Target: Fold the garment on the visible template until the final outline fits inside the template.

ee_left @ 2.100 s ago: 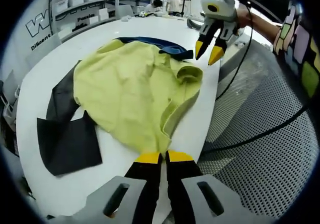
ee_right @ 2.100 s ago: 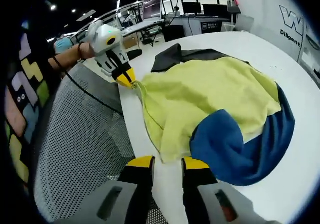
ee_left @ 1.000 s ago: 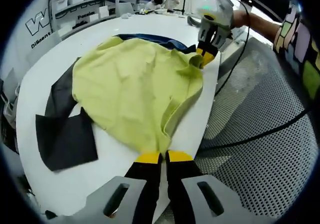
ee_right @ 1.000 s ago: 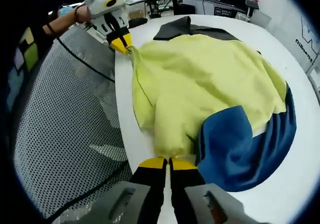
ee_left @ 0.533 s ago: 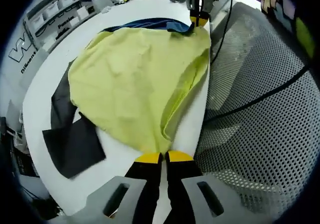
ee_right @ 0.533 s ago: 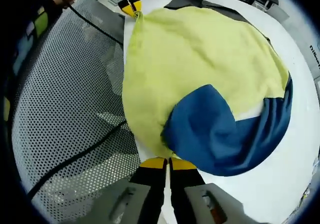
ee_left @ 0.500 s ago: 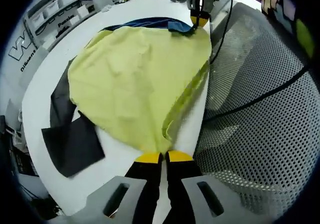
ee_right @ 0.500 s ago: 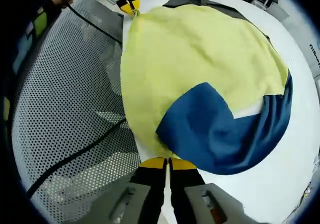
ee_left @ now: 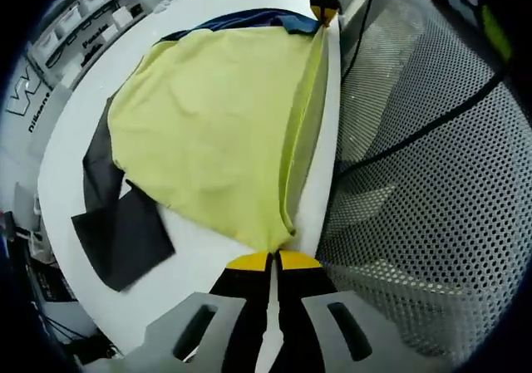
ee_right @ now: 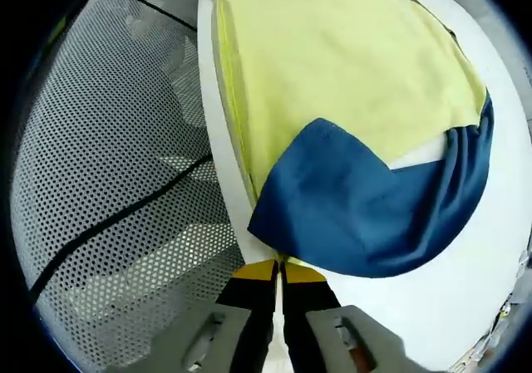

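Observation:
A yellow-green garment (ee_left: 208,124) with a dark blue part (ee_left: 241,20) lies spread on a white table (ee_left: 191,261). Under it, a dark template sheet (ee_left: 125,232) sticks out at the left. My left gripper (ee_left: 273,261) is shut on the garment's near corner at the table's edge. The right gripper (ee_left: 324,12) shows far off at the top, shut on the other corner. In the right gripper view my right gripper (ee_right: 278,271) is shut on the garment's hem beside the blue part (ee_right: 374,207), with the yellow cloth (ee_right: 332,57) stretching away. The hem between both grippers is pulled straight.
A grey perforated surface (ee_left: 416,165) lies beside the table, crossed by a black cable (ee_left: 416,132). The same perforated surface (ee_right: 108,165) and cable (ee_right: 125,215) fill the left of the right gripper view. Shelves with bins (ee_left: 75,24) stand beyond the table.
Both grippers have moved apart along the table's edge, pulling the garment's hem taut and straight. The loose fold along that edge has flattened out.

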